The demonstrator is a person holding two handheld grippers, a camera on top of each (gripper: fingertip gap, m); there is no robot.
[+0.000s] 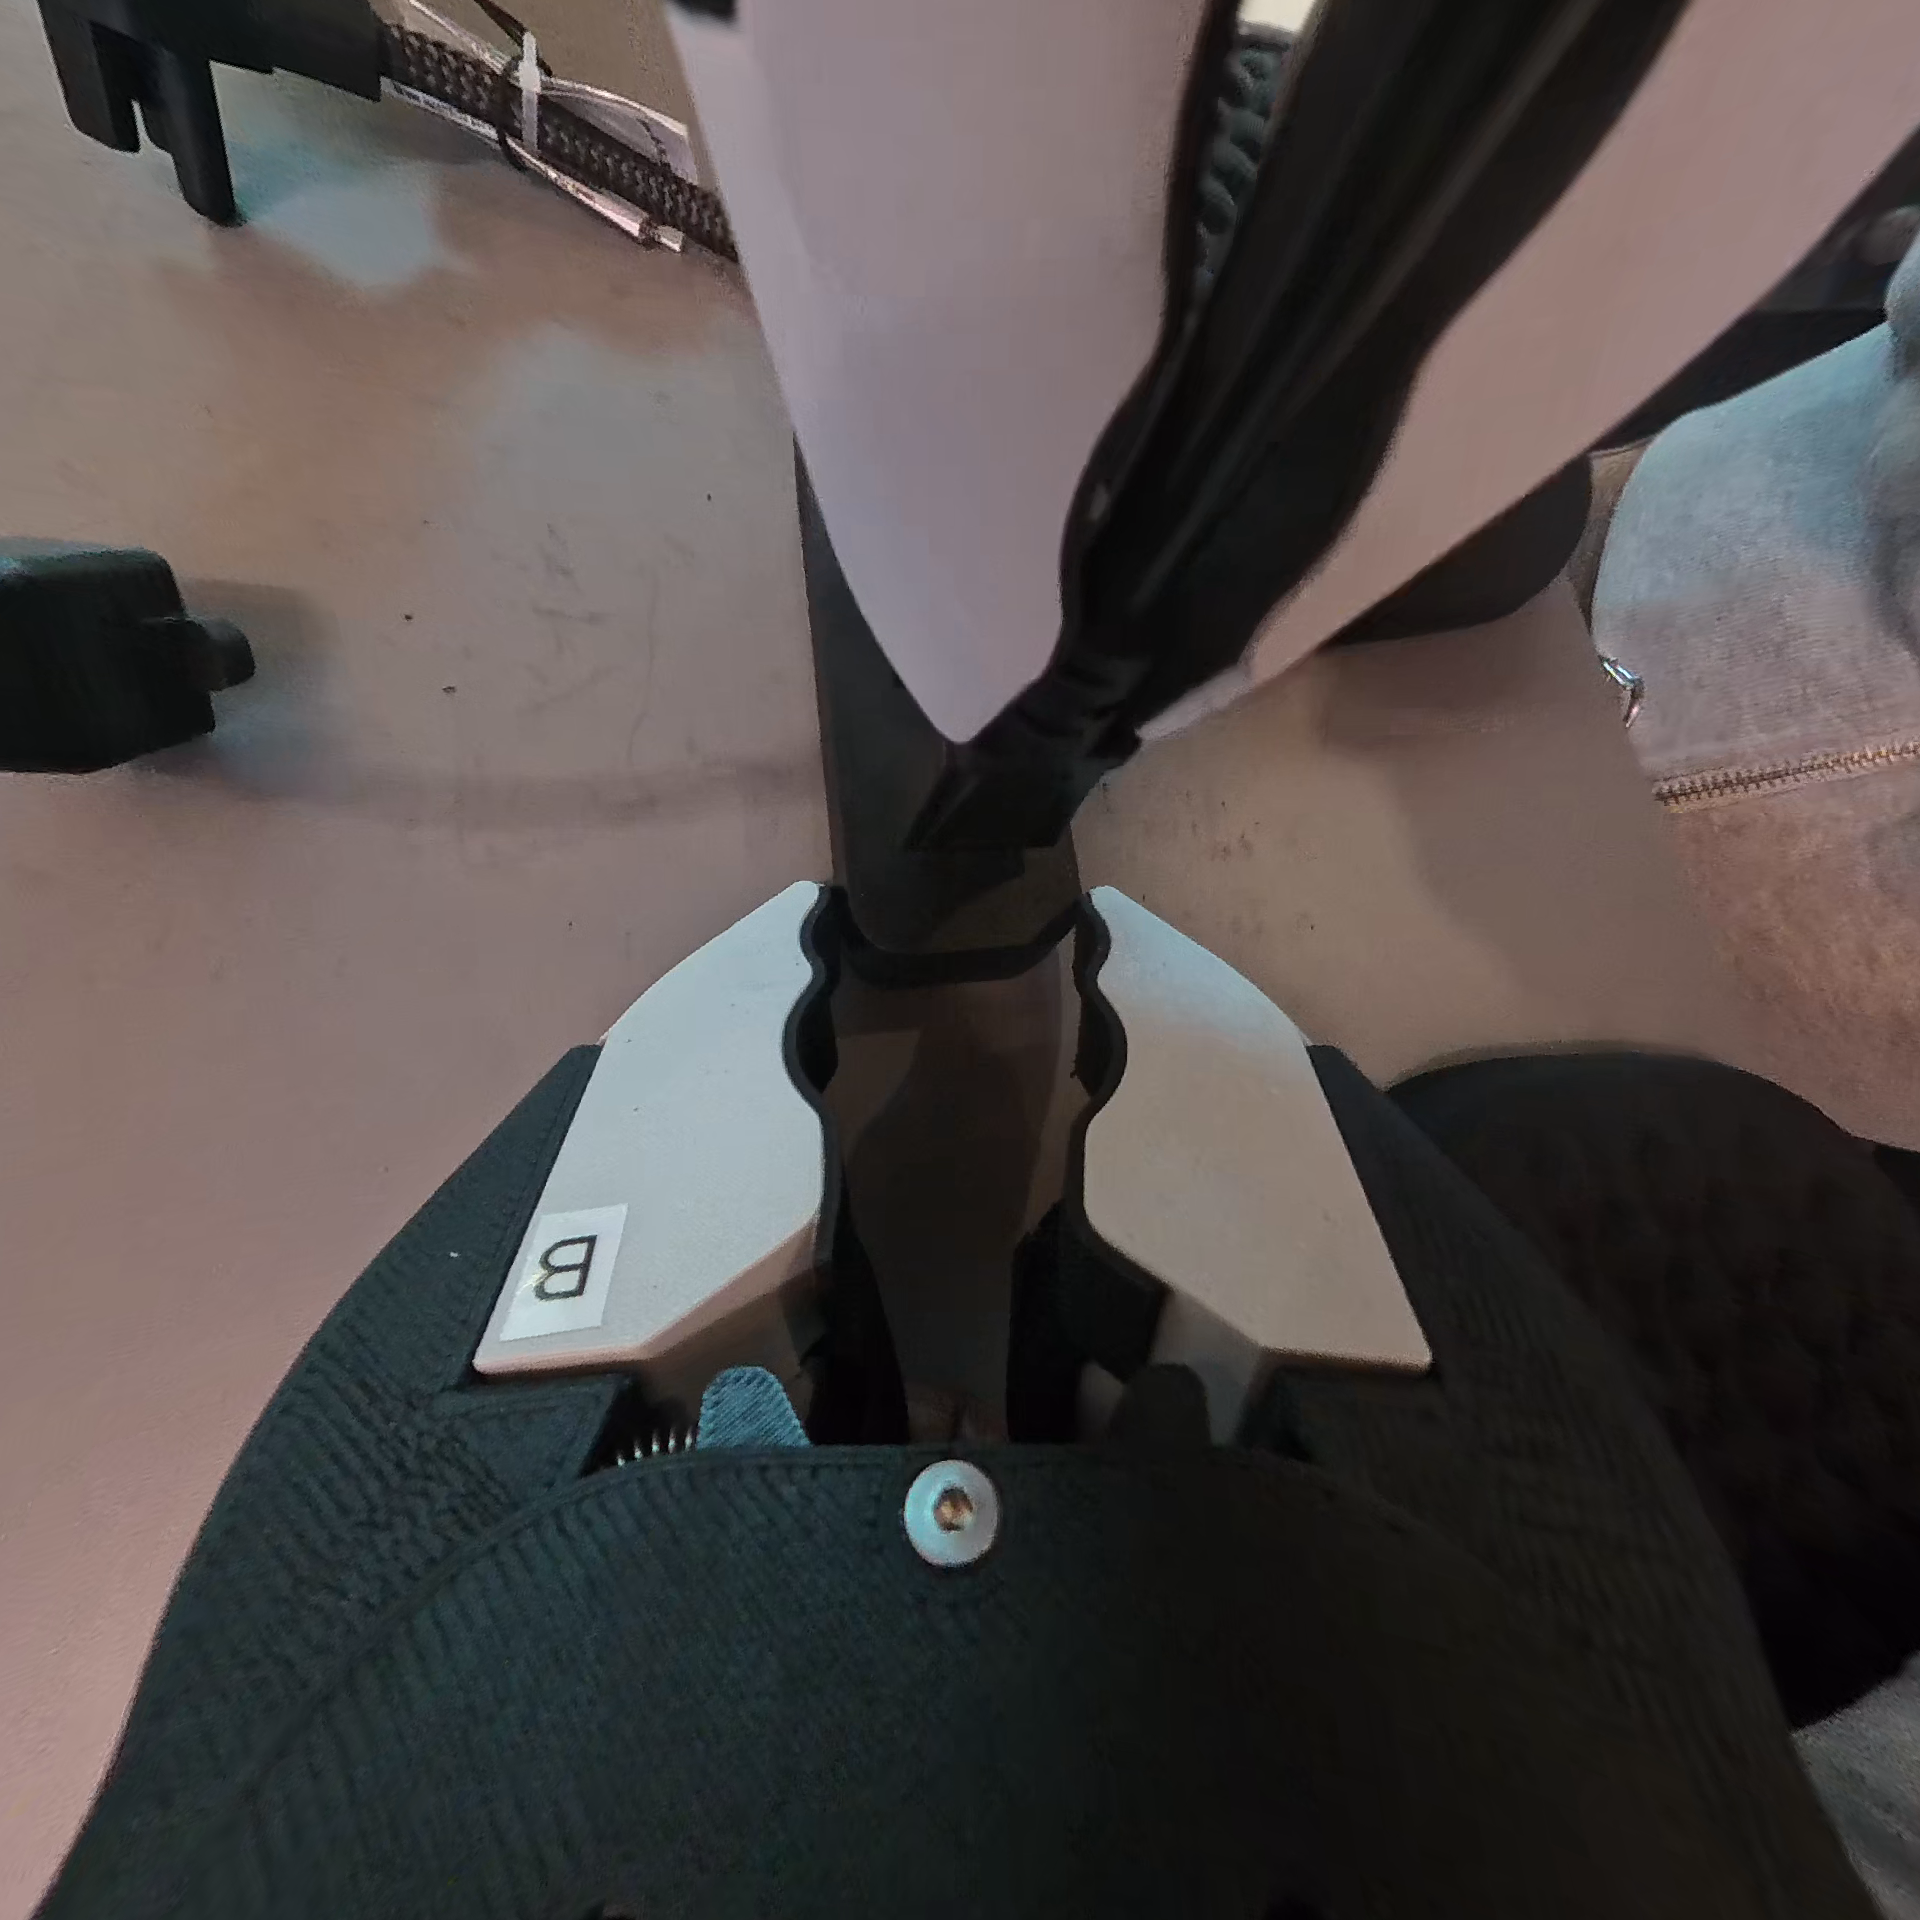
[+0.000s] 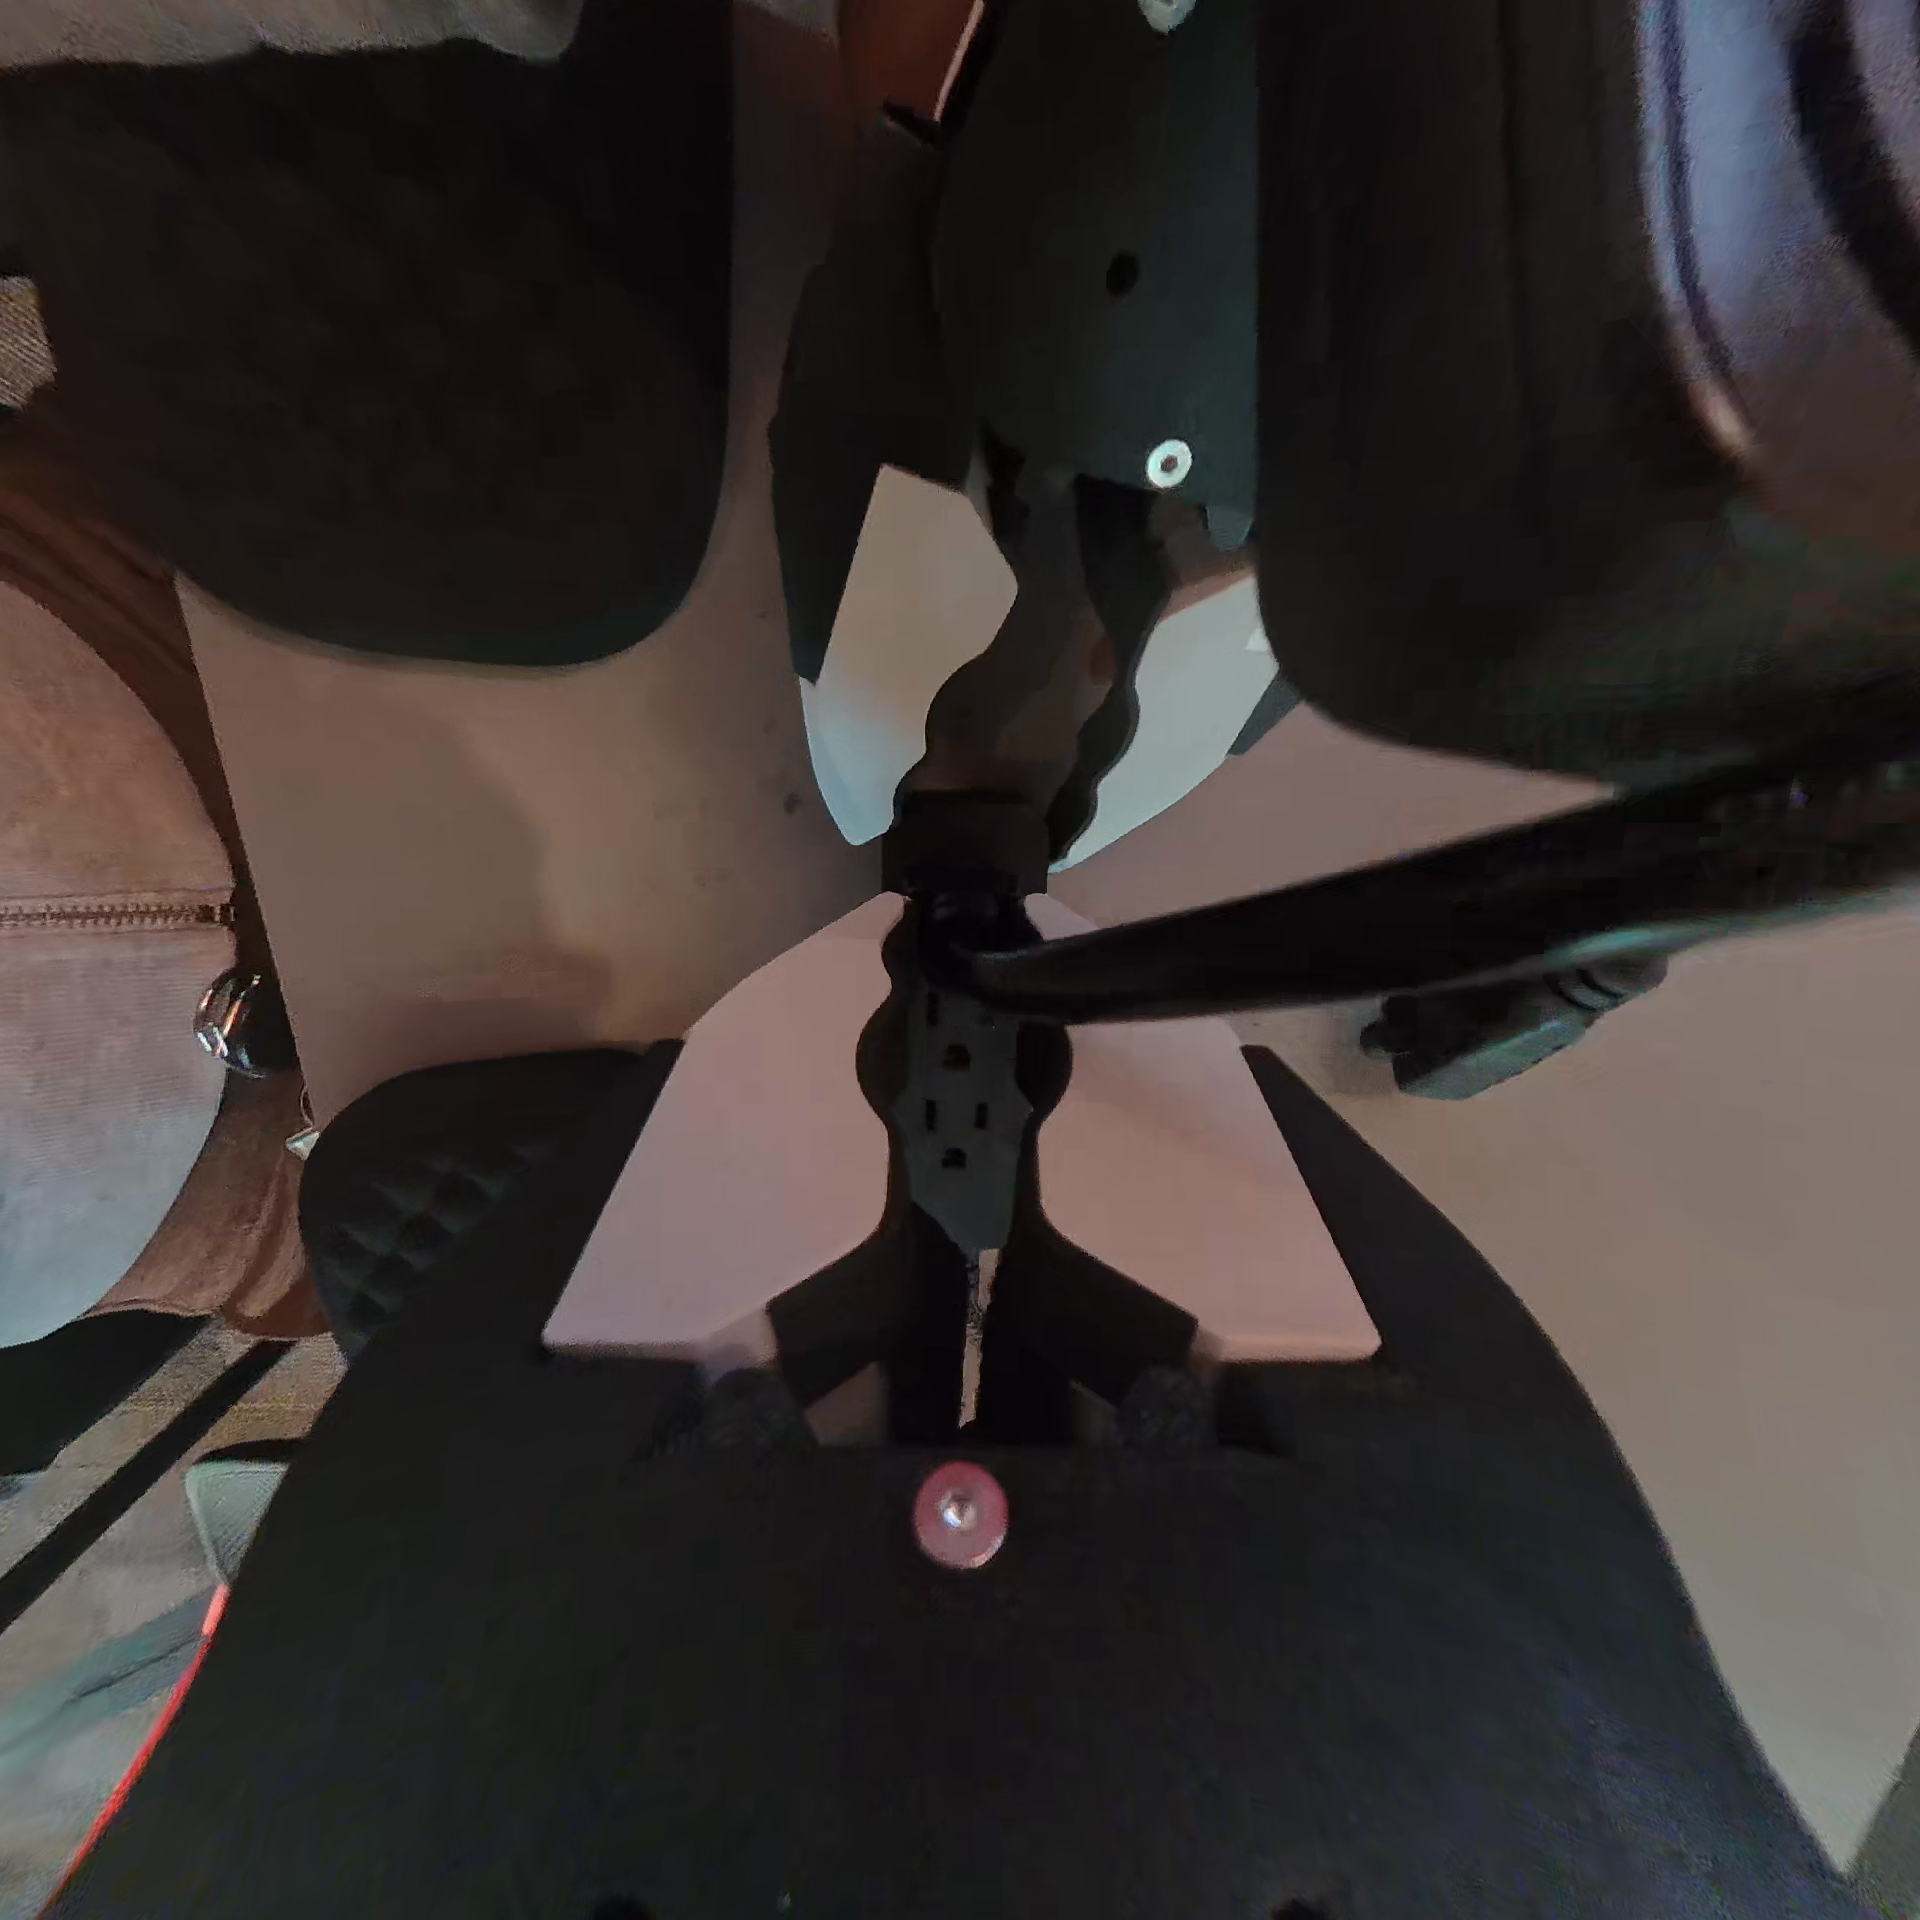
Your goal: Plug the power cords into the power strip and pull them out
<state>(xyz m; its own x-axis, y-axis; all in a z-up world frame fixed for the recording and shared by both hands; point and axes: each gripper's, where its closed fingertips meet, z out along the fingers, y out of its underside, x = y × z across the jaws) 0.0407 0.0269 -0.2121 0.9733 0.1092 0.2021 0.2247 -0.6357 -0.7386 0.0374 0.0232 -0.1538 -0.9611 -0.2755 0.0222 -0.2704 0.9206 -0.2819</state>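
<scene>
My left gripper is shut on the near end of the black power strip, which runs away from it along the table. My right gripper is shut on a black plug at its fingertips, right above the strip's outlets. The plug's black cord leads off to the right. The grippers face each other tip to tip: the right gripper shows in the left wrist view and the left gripper in the right wrist view. I cannot tell whether the plug's prongs are seated.
A loose black plug lies on the pinkish table at the left; it also shows in the right wrist view. A black adapter with a braided cable sits far left. A person's clothing and a black quilted item are close. One gripper's finger ends stand about 6 cm off the other's. From the left gripper's tips to the black quilted item is close to 11 cm.
</scene>
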